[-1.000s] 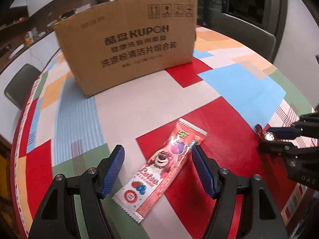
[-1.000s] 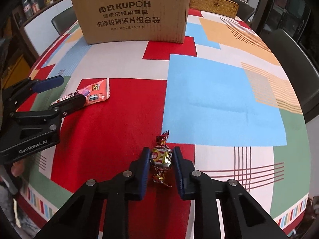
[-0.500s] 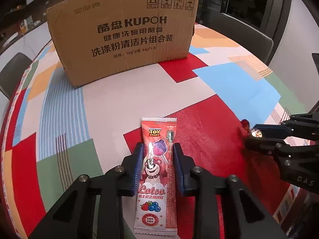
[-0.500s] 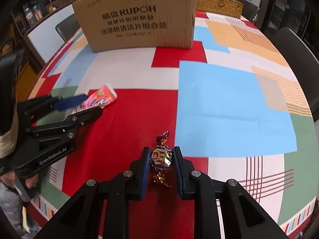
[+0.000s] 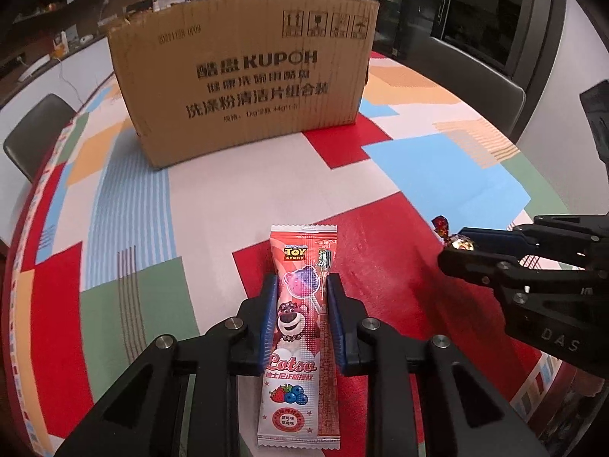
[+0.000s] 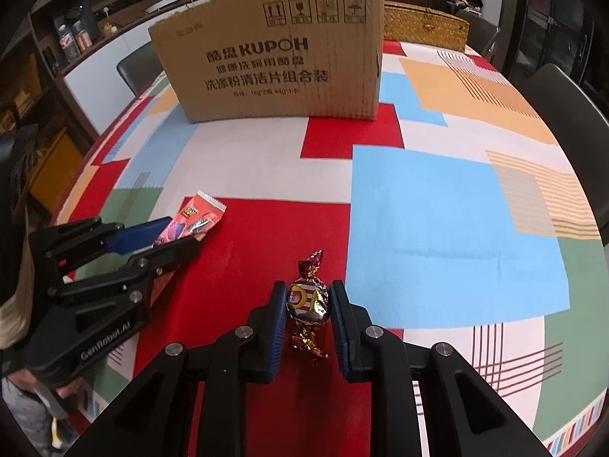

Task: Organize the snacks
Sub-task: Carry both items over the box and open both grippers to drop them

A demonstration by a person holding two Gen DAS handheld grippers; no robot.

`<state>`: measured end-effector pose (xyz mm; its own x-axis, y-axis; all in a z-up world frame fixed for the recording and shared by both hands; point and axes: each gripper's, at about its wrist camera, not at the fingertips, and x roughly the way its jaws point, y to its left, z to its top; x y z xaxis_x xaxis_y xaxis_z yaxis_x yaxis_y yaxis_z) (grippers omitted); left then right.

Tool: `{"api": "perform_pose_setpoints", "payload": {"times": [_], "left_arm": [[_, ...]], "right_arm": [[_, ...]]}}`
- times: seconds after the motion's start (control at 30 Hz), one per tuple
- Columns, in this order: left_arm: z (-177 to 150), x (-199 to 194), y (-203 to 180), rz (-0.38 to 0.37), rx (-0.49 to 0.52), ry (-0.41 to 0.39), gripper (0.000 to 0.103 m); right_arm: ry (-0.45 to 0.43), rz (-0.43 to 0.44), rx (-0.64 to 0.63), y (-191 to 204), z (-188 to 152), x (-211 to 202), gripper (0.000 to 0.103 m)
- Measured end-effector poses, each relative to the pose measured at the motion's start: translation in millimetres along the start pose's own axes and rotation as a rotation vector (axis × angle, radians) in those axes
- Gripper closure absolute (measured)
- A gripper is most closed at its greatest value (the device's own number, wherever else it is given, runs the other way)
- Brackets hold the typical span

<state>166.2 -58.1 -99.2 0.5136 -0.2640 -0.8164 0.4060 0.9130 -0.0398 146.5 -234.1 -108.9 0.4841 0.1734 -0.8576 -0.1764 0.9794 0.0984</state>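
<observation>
Both tongs gripped snacks on the desk (image 6: pixel 437 198): left tongs (image 5: pixel 298 314) closing lengthwise along the lollipop packet (image 5: pixel 300 327), right tongs (image 6: pixel 307 318) clamping the foil candy (image 6: pixel 307 301), cardboard box (image 5: pixel 243 83) ahead.

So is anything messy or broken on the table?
Nothing stands out. The left gripper pinches a red lollipop packet, its jaws closing; the right gripper pinches a foil-wrapped candy. The brown cardboard box stands upright.

A woven basket (image 6: pixel 424 23) sits behind the patchwork-clothed table (image 6: pixel 437 209), dark chairs (image 6: pixel 571 114) around.
</observation>
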Motion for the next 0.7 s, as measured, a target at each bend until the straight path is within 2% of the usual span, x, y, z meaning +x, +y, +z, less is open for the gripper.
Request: {"api": "perform_pose_setpoints", "payload": {"times": [0.33,0.7], "left_arm": [[15.9,-32.8,3.0,0.027,-0.029,-0.087,0.078],[47.3,-64.5,13.5,0.06,-0.075,-0.199,0.078]], "right_arm": [[-0.079,0.003,-0.019,1.2,12.7,-17.1,0.079],[-0.198,0.016,-0.035,4.7,44.8,-43.4,0.079]]}}
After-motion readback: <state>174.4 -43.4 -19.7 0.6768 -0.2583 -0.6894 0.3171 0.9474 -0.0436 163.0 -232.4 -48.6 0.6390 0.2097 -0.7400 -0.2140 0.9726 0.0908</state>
